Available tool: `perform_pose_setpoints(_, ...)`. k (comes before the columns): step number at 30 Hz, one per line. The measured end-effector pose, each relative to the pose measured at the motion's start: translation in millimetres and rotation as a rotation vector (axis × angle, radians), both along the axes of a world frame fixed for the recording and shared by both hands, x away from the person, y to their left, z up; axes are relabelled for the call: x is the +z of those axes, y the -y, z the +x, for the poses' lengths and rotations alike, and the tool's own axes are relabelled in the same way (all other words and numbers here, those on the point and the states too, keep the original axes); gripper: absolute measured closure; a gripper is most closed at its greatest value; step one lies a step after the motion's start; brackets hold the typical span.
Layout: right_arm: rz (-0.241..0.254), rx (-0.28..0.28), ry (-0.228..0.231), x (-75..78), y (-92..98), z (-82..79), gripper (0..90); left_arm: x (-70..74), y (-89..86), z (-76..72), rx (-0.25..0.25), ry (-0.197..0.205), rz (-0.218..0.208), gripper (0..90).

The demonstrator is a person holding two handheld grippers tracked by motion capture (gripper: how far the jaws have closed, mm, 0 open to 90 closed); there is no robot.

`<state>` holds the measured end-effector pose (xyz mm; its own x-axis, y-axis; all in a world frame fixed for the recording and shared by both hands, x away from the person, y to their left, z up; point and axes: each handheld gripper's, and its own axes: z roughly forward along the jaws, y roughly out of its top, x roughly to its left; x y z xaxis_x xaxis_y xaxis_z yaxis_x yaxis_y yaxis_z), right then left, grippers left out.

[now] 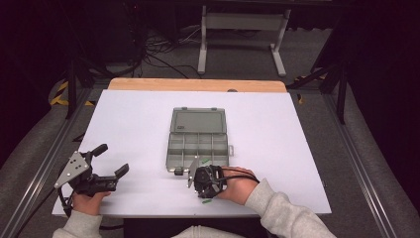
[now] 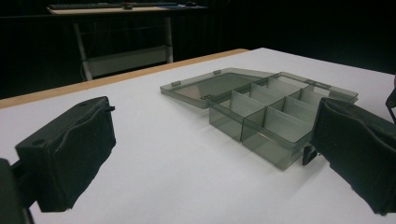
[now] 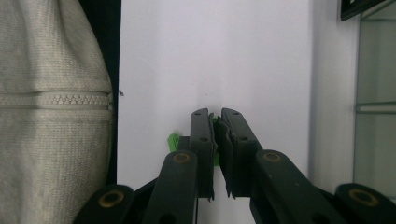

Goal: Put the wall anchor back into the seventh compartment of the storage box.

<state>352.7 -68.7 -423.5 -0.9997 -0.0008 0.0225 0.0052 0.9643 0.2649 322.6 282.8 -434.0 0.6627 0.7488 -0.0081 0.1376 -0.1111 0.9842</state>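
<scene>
A smoky clear compartment box (image 1: 171, 148) lies open in the middle of the white table, its lid (image 1: 198, 120) folded flat behind it. My right gripper (image 1: 207, 196) points down at the table just in front of the box. In the right gripper view, this gripper (image 3: 215, 114) is shut on a small green piece (image 3: 173, 140), which sticks out beside and between the pads. The box's edge (image 3: 373, 93) is at the right of that view. My left gripper (image 1: 112, 158) rests at the front left, open with nothing in it. Its jaws (image 2: 212, 116) frame the box (image 2: 266, 126) from the side.
The white sheet (image 1: 133, 124) covers a wooden table whose far edge (image 1: 198, 84) shows. A grey sleeve (image 1: 277, 208) comes in from the bottom right, and light zipped clothing (image 3: 51, 116) hangs close to the right gripper. Behind the table stand a desk frame (image 1: 242, 29) and cables.
</scene>
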Motion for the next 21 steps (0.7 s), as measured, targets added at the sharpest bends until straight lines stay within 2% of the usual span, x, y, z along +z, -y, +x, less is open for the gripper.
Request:
perform_pose_setpoints(10, 0.034, -0.013, 0.019, 17.9, 0.4, 3.5, 83.9, 0.2, -0.2, 0.2, -0.001, 0.001, -0.004, 0.5)
perform_pose_setpoints(21, 0.078, -0.064, 0.039, 35.8, 4.1, 15.3, 83.9, 0.7, -0.8, -0.3, 0.0, -0.005, -0.007, 0.6)
